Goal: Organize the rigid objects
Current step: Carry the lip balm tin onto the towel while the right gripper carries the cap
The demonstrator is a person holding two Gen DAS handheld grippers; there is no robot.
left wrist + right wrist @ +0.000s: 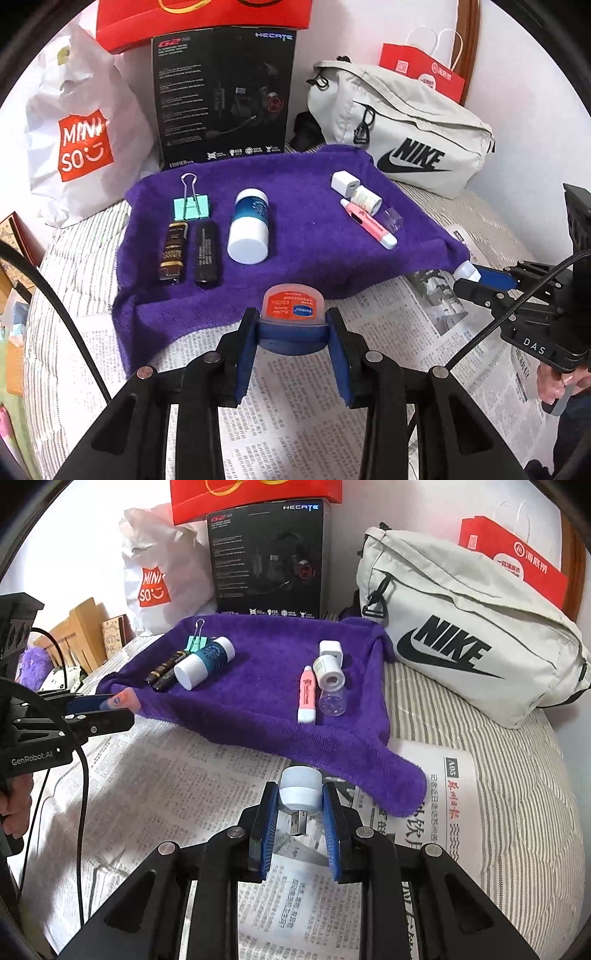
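Tongs on the left (291,325) squeeze a small orange jar (293,308) tight, up over the near edge of the purple towel (303,236). The right tongs (299,799) grip a white USB plug (299,788) above the newspaper (207,768). Bottles and a green clip (191,208) lie on the towel.

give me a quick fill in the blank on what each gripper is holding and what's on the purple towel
1. The left gripper is shut on a small ____ tin with an orange-red lid.
2. The right gripper holds a white device whose ____ plug points back toward the camera.
3. The mint green binder clip lies on the ____ towel.
4. The grey bag beside the towel reads ____.

Missing words: blue; USB; purple; NIKE
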